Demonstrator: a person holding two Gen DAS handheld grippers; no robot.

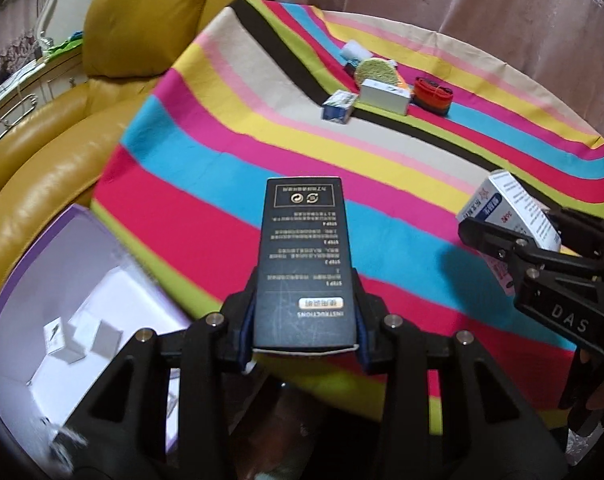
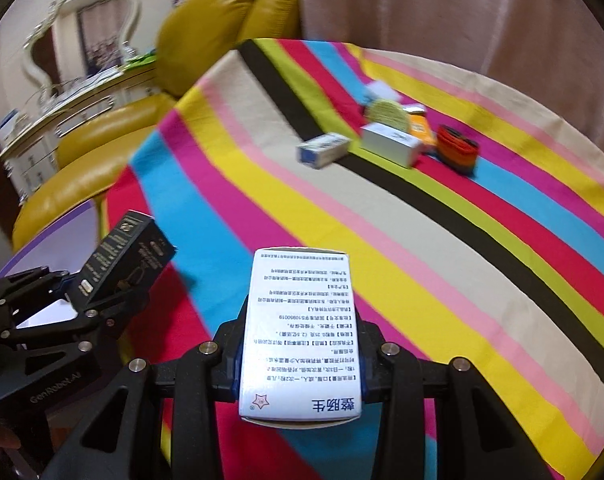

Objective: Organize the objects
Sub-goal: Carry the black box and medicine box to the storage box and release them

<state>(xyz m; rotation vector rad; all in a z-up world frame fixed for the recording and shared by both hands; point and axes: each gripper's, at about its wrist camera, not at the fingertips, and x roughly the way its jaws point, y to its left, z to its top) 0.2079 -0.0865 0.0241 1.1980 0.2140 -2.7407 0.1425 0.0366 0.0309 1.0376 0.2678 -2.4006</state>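
My left gripper (image 1: 305, 312) is shut on a long black box (image 1: 302, 256) with printed instructions, held above the striped tablecloth (image 1: 206, 160). The same black box (image 2: 126, 260) and left gripper (image 2: 98, 300) show at the lower left of the right wrist view. My right gripper (image 2: 300, 364) is shut on a white medicine box (image 2: 300, 332) with printed text. That white box (image 1: 509, 208) and the right gripper (image 1: 513, 236) appear at the right edge of the left wrist view. Both boxes hang clear of the cloth.
A purple-rimmed box (image 1: 42, 280) holding small white boxes (image 1: 82, 336) sits at the lower left. At the far side of the table lie a blue-white carton (image 1: 339, 107), a white box (image 1: 385, 96), a green sponge (image 1: 375, 72) and a red-orange band (image 1: 433, 94). A yellow armchair (image 1: 82, 128) stands to the left.
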